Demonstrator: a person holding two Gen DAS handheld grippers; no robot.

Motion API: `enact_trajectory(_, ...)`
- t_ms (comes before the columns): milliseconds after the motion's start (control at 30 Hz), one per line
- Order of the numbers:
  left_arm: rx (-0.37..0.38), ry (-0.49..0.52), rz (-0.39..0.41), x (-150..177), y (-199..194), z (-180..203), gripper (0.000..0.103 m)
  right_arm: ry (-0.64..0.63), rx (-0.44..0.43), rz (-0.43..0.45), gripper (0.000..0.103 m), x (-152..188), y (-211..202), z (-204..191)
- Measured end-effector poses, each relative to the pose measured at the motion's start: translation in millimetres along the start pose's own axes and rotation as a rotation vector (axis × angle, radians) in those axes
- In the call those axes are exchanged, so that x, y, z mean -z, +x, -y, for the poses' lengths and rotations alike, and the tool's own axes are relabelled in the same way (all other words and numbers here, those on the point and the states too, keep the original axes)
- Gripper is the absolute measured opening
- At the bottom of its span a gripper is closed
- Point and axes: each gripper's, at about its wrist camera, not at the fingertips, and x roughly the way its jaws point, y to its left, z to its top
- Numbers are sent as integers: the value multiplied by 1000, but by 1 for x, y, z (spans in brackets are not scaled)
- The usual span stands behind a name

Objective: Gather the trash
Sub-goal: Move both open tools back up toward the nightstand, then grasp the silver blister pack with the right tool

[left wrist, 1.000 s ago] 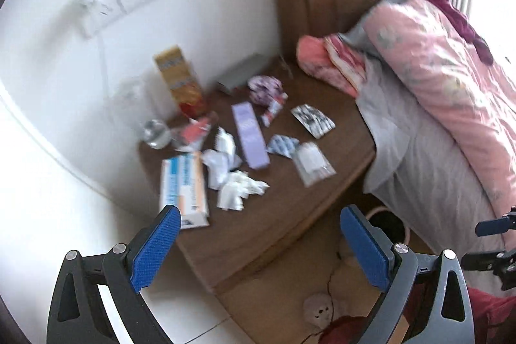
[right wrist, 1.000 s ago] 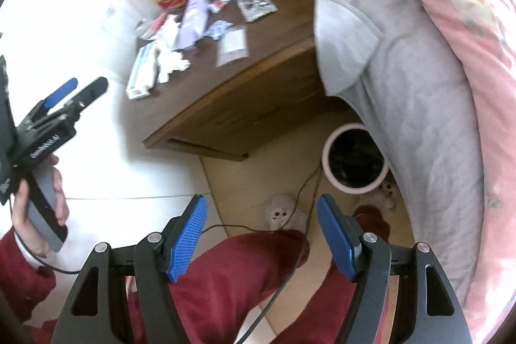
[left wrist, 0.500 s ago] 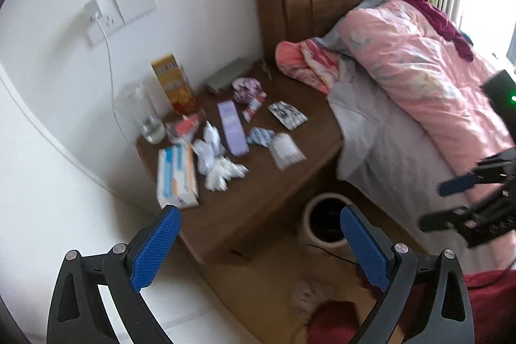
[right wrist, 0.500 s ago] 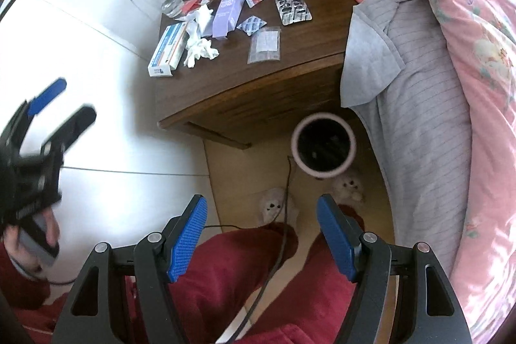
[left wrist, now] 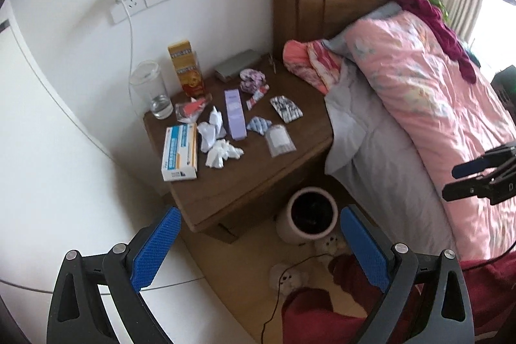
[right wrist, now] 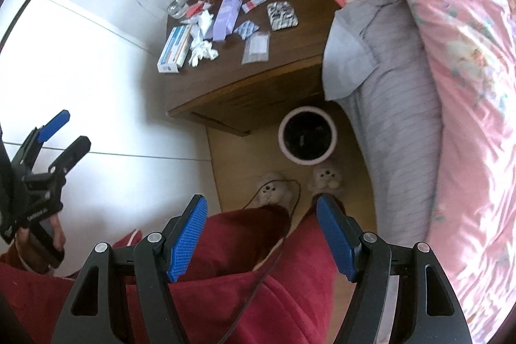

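Crumpled white tissues (left wrist: 216, 140) (right wrist: 202, 41) lie on a brown wooden nightstand (left wrist: 258, 170) (right wrist: 283, 66), among a blue-white box (left wrist: 180, 150), a purple box (left wrist: 234, 113), a blister pack (left wrist: 285, 108) and small clear packets (left wrist: 280, 140). A pink-rimmed trash bin (left wrist: 310, 219) (right wrist: 307, 137) stands on the floor by the nightstand's front. My left gripper (left wrist: 258, 247) is open and empty, well back from the nightstand. My right gripper (right wrist: 262, 234) is open and empty, high above my red-trousered legs.
A glass (left wrist: 151, 92), a yellow carton (left wrist: 187, 70) and a grey case (left wrist: 238, 65) stand at the nightstand's back by the wall. A bed with pink quilt (left wrist: 429, 105) and grey sheet (right wrist: 393, 105) is on the right. Plush slippers (right wrist: 300, 182) and a cable lie on the floor.
Both grippers have pulled back and up from the nightstand. The trash bin and slippers have come into the left wrist view. Both stay open.
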Motion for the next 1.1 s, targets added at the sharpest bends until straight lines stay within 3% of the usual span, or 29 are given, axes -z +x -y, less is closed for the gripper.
enact_trajectory(300, -11, 44, 71, -23, -1, -2, 99, -4, -1, 77, 69, -19, -13, -6)
enact_trajectory(467, -51, 48, 25, -25, 30, 5, 100, -51, -10, 86, 69, -28, 1, -12)
enact_trajectory(567, -64, -22, -11, -24, 52, 9, 100, -78, -13, 97, 71, -36, 9, -9)
enact_trajectory(700, -68, -193, -55, -19, 81, 2, 100, -70, -9, 115, 83, -52, 24, -3)
enact_trajectory(800, -94, -276, -55, -15, 99, -3, 100, -67, -35, 102, 84, -81, 43, -1)
enact_trajectory(933, -149, -265, -58, -12, 121, -2, 100, -67, -63, 102, 84, -131, 79, -2)
enact_trajectory(1100, -139, -299, -88, -2, 147, -10, 100, -87, -59, 61, 84, -176, 131, -4)
